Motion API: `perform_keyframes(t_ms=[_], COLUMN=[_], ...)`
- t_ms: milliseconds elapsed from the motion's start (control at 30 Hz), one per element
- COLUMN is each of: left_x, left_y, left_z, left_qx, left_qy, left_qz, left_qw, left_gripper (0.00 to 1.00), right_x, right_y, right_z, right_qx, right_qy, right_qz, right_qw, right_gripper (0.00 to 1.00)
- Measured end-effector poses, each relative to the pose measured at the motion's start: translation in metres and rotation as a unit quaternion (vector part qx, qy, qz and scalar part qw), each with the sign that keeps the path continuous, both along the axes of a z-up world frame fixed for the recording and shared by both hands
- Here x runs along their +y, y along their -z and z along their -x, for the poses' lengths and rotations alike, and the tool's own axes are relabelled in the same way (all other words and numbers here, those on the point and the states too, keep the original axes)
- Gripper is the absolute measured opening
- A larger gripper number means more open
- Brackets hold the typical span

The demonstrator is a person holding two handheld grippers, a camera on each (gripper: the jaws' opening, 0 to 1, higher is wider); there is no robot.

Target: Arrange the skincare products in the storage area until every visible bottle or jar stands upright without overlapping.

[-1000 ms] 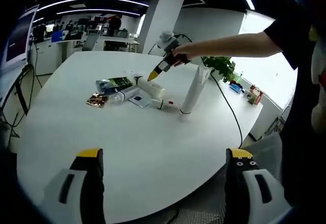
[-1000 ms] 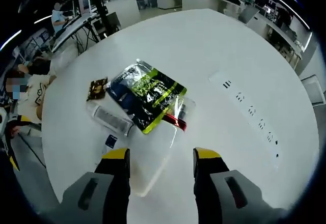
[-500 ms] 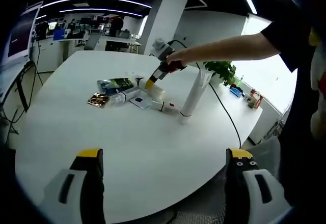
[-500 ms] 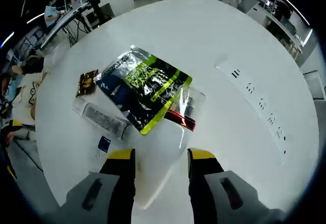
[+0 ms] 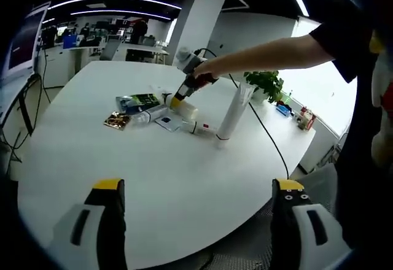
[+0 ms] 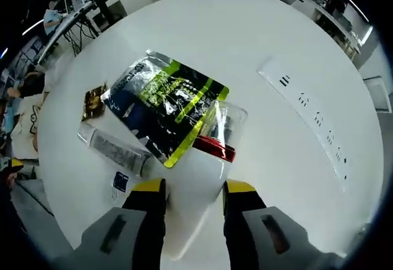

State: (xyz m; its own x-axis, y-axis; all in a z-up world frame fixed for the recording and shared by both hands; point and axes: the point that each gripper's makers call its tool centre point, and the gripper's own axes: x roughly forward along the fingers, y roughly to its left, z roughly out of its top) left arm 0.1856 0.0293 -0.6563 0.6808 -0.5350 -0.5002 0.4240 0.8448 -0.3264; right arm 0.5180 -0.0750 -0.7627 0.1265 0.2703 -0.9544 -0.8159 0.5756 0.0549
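Note:
A white bottle (image 6: pixel 195 175) with a red band and a clear cap lies on the white table (image 6: pixel 264 30), and my right gripper (image 6: pixel 194 190) is shut on its body, jaws pressed against both sides. In the left gripper view that same gripper (image 5: pixel 178 98) sits down on the lying bottle (image 5: pixel 187 109), held by a person's arm. A tall white tube (image 5: pixel 233 110) stands upright to its right. A green and blue foil pouch (image 6: pixel 164 101), a gold sachet (image 6: pixel 92 101) and a clear tube (image 6: pixel 116 150) lie flat. My left gripper (image 5: pixel 198 187) hangs open near the table's front edge, holding nothing.
A white power strip (image 6: pixel 307 110) lies right of the pouch. A small tube (image 5: pixel 199 126) and a little sachet (image 5: pixel 167 121) lie near the bottle. A potted plant (image 5: pixel 267 80) and a black cable (image 5: pixel 273 135) are at the far right edge. Desks stand behind.
My right gripper has dropped lower over the lying bottle and its jaws have narrowed onto the body. The left gripper has stayed put.

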Motion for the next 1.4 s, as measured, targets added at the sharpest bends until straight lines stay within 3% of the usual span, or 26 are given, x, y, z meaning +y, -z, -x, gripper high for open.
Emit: perform_keyframes(t_ms=[67,267,633,867,1133,1300,1400], left_x=[0.0,0.002,0.001,0.001,0.002,0.002,0.0], left_y=[0.001,0.001,0.001,0.0,0.001,0.0,0.001], left_z=[0.0,0.0,0.0,0.0,0.0,0.001,0.001], left_qx=[0.001,0.002,0.003,0.003,0.002,0.002,0.002], left_qy=[0.001,-0.002,-0.004,-0.003,-0.005,-0.005,-0.003], left_qz=[-0.001,0.0,0.0,-0.001,-0.004,-0.003,-0.004], left_qw=[1.0,1.0,1.0,1.0,1.0,1.0,1.0], left_gripper=[0.92,0.91,0.89,0.9,0.89,0.89,0.89], right_x=[-0.002,0.001,0.001,0.002,0.0,-0.001,-0.004], right_y=[0.001,0.004,0.005,0.007,0.006,0.0,-0.002], right_z=[0.002,0.006,0.001,-0.002,-0.001,-0.005,-0.007], right_qx=[0.003,-0.014,-0.019,-0.026,-0.03,-0.073,-0.08], right_qy=[0.004,-0.041,-0.042,-0.02,-0.033,-0.063,-0.059], right_qz=[0.008,0.054,0.034,0.019,0.007,0.014,0.0], right_qw=[1.0,0.9976,0.9984,0.9993,0.999,0.9952,0.995], right_gripper=[0.37,0.38,0.35,0.31,0.28,0.27,0.27])
